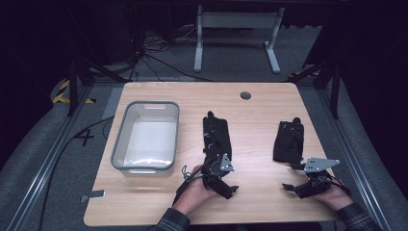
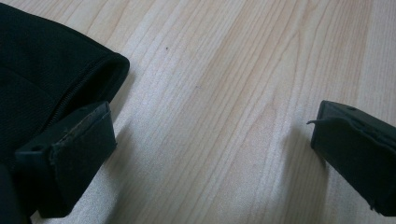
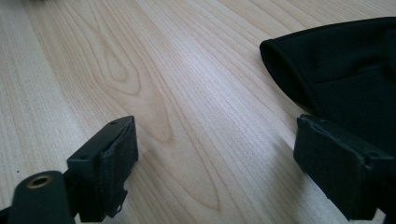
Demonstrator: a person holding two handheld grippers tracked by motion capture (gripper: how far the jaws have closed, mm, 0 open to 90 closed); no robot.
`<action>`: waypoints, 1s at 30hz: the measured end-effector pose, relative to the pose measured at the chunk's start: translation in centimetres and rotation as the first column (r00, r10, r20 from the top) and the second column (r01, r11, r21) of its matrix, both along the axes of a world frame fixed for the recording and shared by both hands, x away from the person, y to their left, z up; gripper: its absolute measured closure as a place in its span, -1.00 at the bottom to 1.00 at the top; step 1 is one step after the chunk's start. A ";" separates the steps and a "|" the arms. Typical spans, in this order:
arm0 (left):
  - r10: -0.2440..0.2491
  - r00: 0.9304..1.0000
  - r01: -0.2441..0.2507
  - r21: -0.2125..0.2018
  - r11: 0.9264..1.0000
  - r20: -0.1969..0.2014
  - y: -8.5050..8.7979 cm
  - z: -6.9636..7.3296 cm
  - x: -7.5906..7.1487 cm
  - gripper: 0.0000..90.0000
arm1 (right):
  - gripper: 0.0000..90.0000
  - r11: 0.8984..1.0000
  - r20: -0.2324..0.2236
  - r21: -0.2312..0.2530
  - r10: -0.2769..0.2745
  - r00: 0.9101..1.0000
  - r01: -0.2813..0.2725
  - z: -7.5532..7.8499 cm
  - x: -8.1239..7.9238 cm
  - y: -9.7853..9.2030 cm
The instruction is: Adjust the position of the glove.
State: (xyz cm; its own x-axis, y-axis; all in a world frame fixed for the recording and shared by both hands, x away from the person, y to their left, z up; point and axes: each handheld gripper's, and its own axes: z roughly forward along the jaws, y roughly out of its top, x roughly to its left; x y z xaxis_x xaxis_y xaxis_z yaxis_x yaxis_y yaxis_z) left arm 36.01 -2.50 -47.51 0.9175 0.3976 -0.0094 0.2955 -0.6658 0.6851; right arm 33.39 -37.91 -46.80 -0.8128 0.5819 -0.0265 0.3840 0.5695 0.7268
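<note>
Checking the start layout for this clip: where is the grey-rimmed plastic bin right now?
In the high view the grey-rimmed bin sits on the left part of the wooden table, just left of the longer black fabric item, with the left hand-held gripper below and to its right.

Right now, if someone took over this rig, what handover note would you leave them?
Left claw: open, holding nothing, at the near end of the long black pouch mid-table.
Right claw: open, holding nothing, just short of the smaller black pouch on the right.
Grey bin: on the left of the table, nothing inside.
Done: neither pouch is gripped or in the bin.
Left: probably grasp the pouches; the bin looks like the likely destination.
</note>
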 end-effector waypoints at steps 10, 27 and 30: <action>-0.005 1.000 0.005 0.000 1.000 -0.001 0.0 0.0 0.0 -1.00 | -0.42 1.000 -0.027 0.007 0.013 1.000 -0.012 1.3 0.2 -0.1; -0.008 1.000 0.008 0.001 1.000 -0.002 0.0 0.0 0.0 -1.00 | 0.79 0.998 -0.007 0.051 -0.032 0.999 0.032 3.8 4.2 0.1; -0.008 1.000 0.008 0.001 1.000 -0.002 0.0 0.0 0.0 -1.00 | 0.91 0.998 0.001 0.052 -0.042 0.999 0.042 4.0 4.8 0.0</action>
State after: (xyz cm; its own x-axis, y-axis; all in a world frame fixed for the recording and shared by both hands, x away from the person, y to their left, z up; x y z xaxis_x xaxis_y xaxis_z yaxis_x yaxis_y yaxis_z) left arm 36.05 -2.48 -47.51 0.9208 0.3899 -0.0109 0.2912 -0.6688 0.6840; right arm 38.19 -37.88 -42.75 -0.7876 0.6162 0.0027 0.4050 0.5143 0.7559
